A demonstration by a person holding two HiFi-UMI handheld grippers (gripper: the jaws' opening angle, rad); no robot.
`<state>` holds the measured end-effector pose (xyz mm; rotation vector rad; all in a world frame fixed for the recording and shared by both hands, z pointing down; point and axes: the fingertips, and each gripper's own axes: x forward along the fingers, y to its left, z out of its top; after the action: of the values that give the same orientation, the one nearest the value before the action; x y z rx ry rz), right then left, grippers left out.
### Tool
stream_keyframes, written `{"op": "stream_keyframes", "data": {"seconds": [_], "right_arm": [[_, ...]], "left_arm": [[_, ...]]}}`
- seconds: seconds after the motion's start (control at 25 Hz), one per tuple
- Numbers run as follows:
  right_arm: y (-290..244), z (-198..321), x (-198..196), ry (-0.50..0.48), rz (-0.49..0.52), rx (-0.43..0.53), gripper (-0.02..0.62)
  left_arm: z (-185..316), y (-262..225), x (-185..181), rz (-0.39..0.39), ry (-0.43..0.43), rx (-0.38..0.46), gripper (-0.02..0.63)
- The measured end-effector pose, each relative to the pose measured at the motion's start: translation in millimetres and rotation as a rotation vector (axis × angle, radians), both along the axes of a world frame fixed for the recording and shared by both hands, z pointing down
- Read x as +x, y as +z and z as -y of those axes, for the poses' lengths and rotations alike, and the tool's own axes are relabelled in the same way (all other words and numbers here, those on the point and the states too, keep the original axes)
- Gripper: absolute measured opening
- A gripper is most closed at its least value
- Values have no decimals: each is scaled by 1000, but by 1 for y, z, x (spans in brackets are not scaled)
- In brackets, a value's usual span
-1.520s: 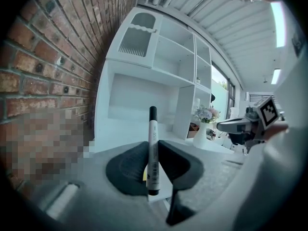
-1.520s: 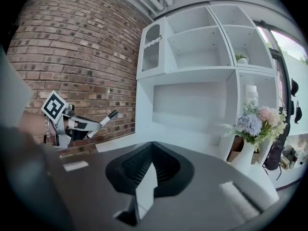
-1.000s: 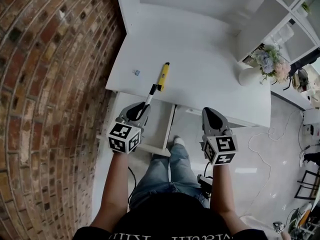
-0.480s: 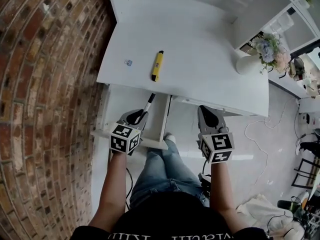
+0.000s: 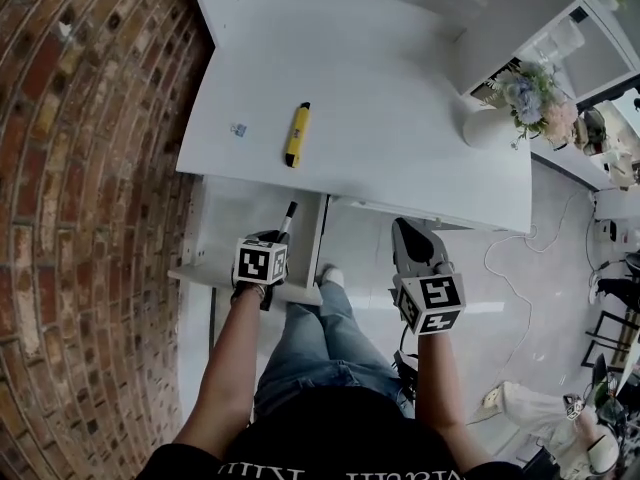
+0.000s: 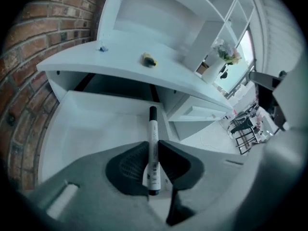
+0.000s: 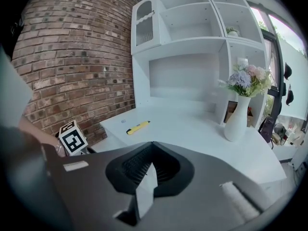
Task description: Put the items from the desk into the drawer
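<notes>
Marker [image 6: 152,124] pinched between the ribbed pads of the left claw [image 6: 154,144], black cap poking ahead over the open drawer [image 6: 86,129] just below. Step in hand, seemingly: setting it down inside. Next: ease lower, part the pads gently; smooth round barrel, slick white floor, likely to roll. Right claw [image 7: 151,147] closed on nothing. Farther ahead on the tabletop [image 5: 400,118]: yellow cutter [image 5: 294,135], bluish bit [image 5: 238,129].

Home-office corner. A white bench [image 5: 400,138] with an open drawer [image 5: 225,223] is set against a brick wall [image 5: 80,218]. A white shelf hutch [image 7: 192,18] and a vase of flowers [image 7: 237,121] are carried on it. Loose cables [image 5: 505,268] are seen on the glossy floor [image 5: 480,348].
</notes>
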<state>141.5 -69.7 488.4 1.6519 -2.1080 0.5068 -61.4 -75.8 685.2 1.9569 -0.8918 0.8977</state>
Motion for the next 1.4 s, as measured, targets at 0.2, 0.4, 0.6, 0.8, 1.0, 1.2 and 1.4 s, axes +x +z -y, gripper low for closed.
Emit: {"op": "stream_keyframes", "data": {"seconds": [0.2,0.4,0.6,0.8,1.0,1.2,1.4], "right_arm": [[10,-3,8,11,0,-23,6],[20,-9,15,32,-1,-49,6],[36,-13,30,59,-1,-78,6],[48,-10,34,71,7,-98,6],[54,-11,38,74,2,-111,8],[59,-14,43,80,0,-124,6],[51,-13,43,78,6,-117,6]], "left_arm": [[8,32,11,65,-12,-85,64],[11,66,21,110,1,-149,64],[10,98,30,139,1,-196,66],[5,120,34,141,-24,-241,66],[-4,138,40,154,-38,-286,66],[-7,145,37,171,-45,-300,67],[-6,135,38,141,-55,-301,172]]}}
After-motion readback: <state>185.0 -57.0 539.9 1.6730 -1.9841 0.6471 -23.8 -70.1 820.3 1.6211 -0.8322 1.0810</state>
